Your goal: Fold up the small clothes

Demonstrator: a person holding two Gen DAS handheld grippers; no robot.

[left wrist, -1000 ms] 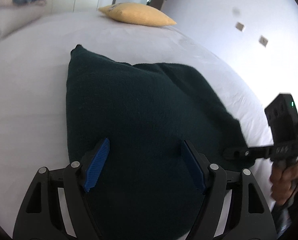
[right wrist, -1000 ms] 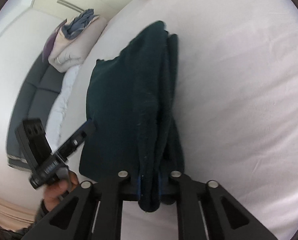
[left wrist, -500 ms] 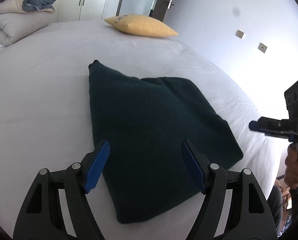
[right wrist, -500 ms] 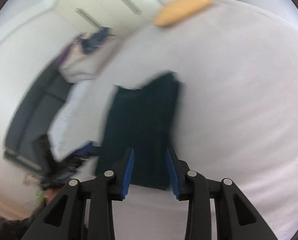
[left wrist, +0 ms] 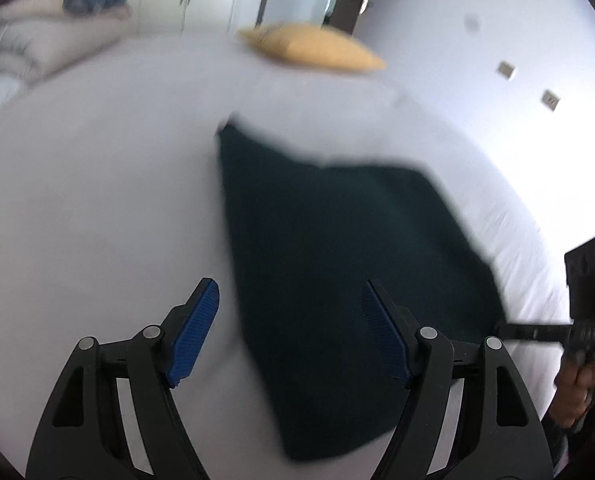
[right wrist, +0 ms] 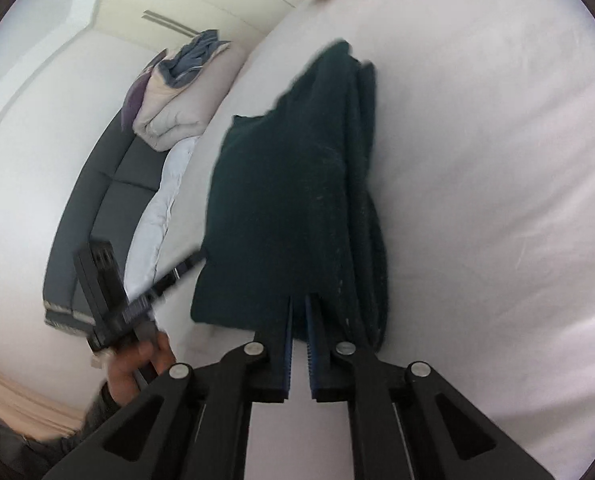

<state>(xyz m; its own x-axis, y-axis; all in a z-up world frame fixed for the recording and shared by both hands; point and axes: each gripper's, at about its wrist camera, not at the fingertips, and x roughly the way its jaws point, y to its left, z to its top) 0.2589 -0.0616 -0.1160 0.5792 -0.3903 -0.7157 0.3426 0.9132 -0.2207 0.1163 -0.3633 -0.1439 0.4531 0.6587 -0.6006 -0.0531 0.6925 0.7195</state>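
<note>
A dark green garment (left wrist: 337, 264) lies folded flat on the white bed (left wrist: 97, 208). My left gripper (left wrist: 289, 320) is open and empty, hovering over the garment's near left edge. In the right wrist view the same garment (right wrist: 297, 200) lies with its folded layers along the right side. My right gripper (right wrist: 299, 320) has its jaws nearly closed with a narrow gap, at the garment's near edge; no cloth shows between them. The right gripper also shows in the left wrist view (left wrist: 537, 330), at the garment's right corner.
A yellow pillow (left wrist: 313, 50) lies at the far end of the bed. Folded duvets and clothes (right wrist: 177, 108) are stacked on a grey sofa (right wrist: 93, 208) beside the bed. A white wall with sockets (left wrist: 505, 70) is on the right.
My right gripper let go of the garment's edge, pulled back, then came close again with jaws narrowed. My left gripper shifted left, so the garment now sits more to its right.
</note>
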